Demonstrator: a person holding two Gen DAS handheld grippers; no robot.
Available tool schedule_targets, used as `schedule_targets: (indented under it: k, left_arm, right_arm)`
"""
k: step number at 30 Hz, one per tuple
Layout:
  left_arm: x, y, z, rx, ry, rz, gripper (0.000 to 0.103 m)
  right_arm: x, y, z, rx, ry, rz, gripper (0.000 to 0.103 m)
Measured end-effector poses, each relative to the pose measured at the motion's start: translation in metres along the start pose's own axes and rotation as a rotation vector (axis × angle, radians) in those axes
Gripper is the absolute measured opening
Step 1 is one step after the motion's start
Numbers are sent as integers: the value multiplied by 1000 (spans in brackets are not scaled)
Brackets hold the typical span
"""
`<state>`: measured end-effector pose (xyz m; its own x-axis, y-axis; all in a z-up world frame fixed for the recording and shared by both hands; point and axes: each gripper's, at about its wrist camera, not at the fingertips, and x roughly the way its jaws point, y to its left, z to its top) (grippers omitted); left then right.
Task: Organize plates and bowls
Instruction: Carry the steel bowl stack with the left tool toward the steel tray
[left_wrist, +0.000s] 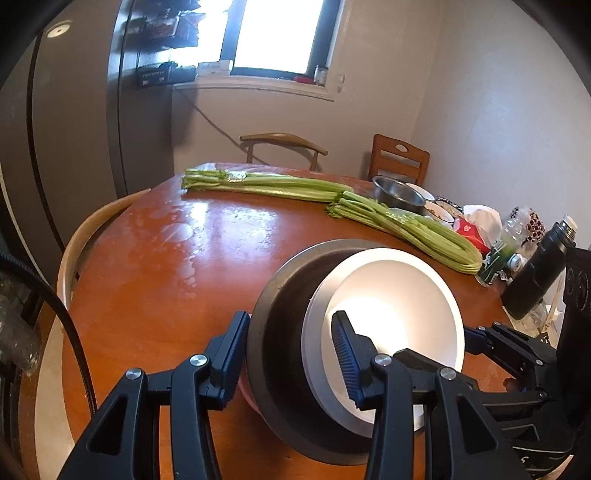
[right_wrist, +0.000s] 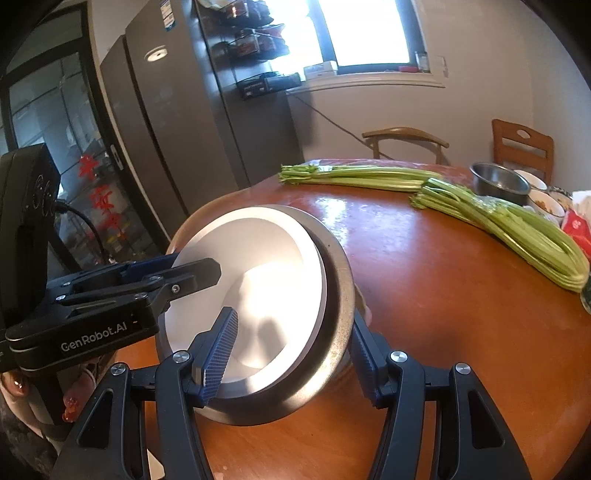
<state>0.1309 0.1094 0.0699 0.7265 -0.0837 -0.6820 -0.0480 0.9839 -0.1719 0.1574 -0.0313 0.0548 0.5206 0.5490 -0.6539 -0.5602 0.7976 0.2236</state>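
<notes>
The left tongs clench the near rim of the metal bowl with a white bowl inside; right tongs grasp its opposite rim, tilted above the surface. Underside hidden.

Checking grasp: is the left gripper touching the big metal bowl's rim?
Touching. In the left wrist view, the left gripper straddles the rim of the big metal bowl, one pad outside and one inside against the white bowl nested in it.
</notes>
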Motion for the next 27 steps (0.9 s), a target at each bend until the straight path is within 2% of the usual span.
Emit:
schedule_targets:
  k: [14,27]
  left_arm:
    - [34,17,-15,-32,72,-16,45]
    - [52,19,-22,-29,104,-17,45]
  right_arm:
    - [21,-1,-5,27,43,-2,62]
    - [33,-3,-10,35,74,-16,62]
